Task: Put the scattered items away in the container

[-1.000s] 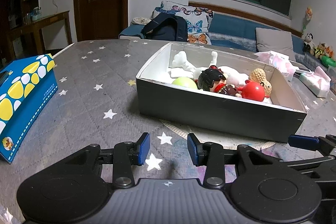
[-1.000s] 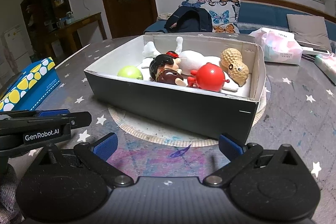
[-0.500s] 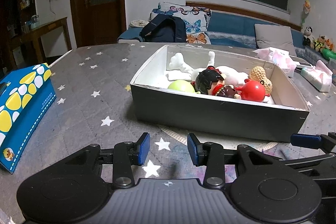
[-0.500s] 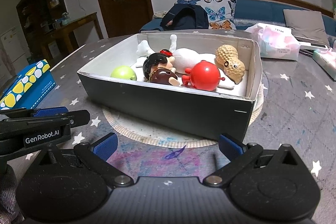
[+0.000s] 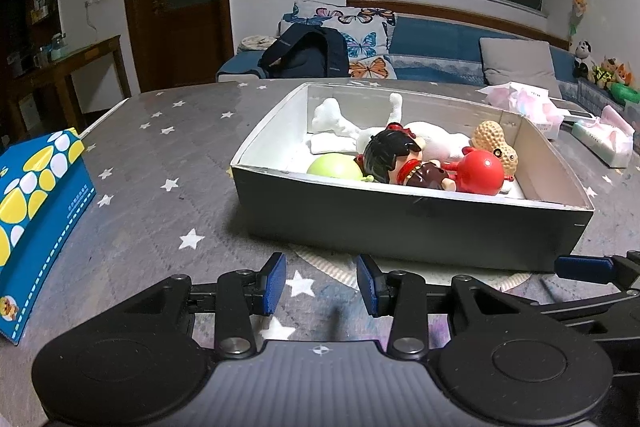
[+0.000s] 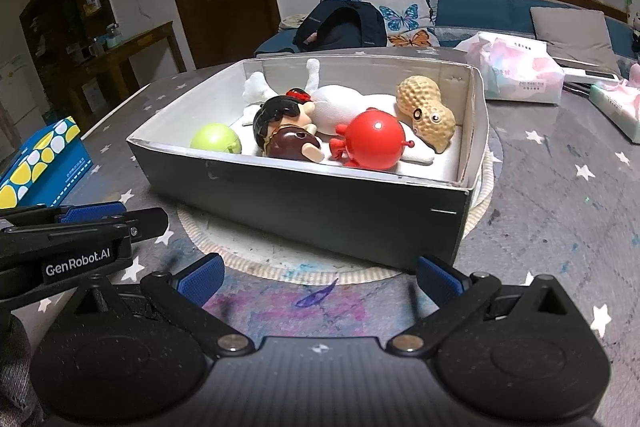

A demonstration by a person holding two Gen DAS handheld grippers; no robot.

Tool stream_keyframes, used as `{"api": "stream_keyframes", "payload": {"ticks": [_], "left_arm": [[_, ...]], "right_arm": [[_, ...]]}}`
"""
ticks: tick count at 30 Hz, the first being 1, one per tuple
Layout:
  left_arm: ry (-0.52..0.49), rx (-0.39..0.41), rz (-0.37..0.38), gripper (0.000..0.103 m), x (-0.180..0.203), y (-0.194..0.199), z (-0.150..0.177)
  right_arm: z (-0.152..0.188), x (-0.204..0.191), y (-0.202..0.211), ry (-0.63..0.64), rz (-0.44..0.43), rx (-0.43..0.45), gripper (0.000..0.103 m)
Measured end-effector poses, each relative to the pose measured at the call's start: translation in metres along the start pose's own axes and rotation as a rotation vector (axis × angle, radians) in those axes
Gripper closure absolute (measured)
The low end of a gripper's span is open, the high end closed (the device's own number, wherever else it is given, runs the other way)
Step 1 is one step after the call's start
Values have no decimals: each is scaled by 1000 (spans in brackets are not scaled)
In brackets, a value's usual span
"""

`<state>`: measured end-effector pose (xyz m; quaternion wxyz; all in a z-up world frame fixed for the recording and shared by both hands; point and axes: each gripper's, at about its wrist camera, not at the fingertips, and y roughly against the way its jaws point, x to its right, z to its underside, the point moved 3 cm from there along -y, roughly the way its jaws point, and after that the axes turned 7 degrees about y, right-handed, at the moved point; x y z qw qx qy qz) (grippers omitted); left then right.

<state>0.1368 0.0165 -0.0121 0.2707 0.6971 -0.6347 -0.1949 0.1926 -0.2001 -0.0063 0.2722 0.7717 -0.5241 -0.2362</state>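
Both tongs empty, above the near edge of the grey star-printed desk (image 5: 168, 155). Left tongs (image 5: 321, 283) released, blue pads a modest gap apart, nothing between them. Right tongs (image 6: 319, 275) released too, spread far wider, also gripping nothing. Left tongs visible in the right wrist view as a black arm (image 6: 68, 247) at the left edge, lettered "GenRobot.AI".

Just ahead of both, a rectangular cardboard box, dark grey outside and white inside (image 6: 320, 203), resting on a round pale mat (image 6: 256, 255) on the desk. All toys inside the box:
- green plastic apple (image 6: 216, 139) at the left end, near the front wall;
- black-haired doll in a brown dress (image 6: 286, 133), lying down just right of the apple;
- round red plastic toy with small limbs (image 6: 374, 145), touching the doll's right side;
- tan peanut-shaped figure with eyes (image 6: 426, 113) towards the right rear;
- white soft plush (image 6: 340, 107) stretched out behind and beneath the others.

Off to the left, well apart from the box, a blue carton with yellow and white spots (image 5: 36, 211). Towards the far right of the desk, pink-and-white tissue packs (image 6: 516, 73).
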Motion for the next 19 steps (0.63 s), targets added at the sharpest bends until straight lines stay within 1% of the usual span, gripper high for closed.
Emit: {"api": "stream_keyframes", "payload": {"ticks": [9,19], "left_arm": [[-7,-14,9,62,3,-8,-3],[-13,-16,37,64,7,-11,-4]], "right_arm": [[1,6,-5,-21,2,-20,0],[1,5,-6,-17,3,-25,0]]}}
